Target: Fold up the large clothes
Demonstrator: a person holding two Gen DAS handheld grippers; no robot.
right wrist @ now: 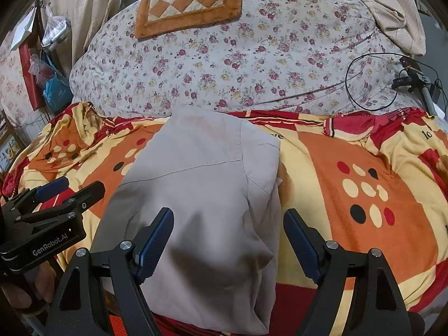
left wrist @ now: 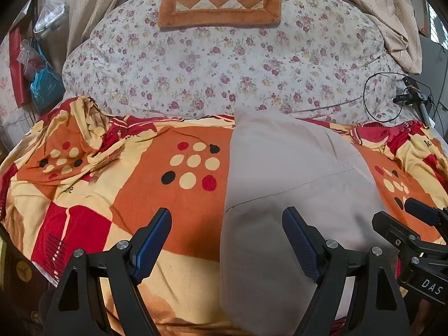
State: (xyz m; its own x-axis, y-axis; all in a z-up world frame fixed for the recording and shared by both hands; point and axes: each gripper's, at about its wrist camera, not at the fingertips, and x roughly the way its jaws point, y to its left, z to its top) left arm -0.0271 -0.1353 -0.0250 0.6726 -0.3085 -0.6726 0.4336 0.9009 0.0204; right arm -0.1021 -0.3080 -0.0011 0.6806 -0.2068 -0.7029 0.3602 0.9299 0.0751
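Note:
A pale grey garment (left wrist: 294, 184) lies folded into a long strip on the orange, red and yellow blanket (left wrist: 126, 184); it also shows in the right wrist view (right wrist: 201, 184). My left gripper (left wrist: 226, 224) is open and empty above the garment's left edge near its front end. My right gripper (right wrist: 228, 224) is open and empty above the garment's right edge. The right gripper's body shows at the right of the left wrist view (left wrist: 414, 238). The left gripper's body shows at the left of the right wrist view (right wrist: 47, 218).
A floral duvet (left wrist: 224, 70) is heaped behind the blanket, with an orange checked cushion (left wrist: 221, 0) on top. A small tripod with a black cable (left wrist: 411, 95) stands at the right. Bags (left wrist: 42, 78) hang at the left. Beige curtains (left wrist: 392, 22) hang behind.

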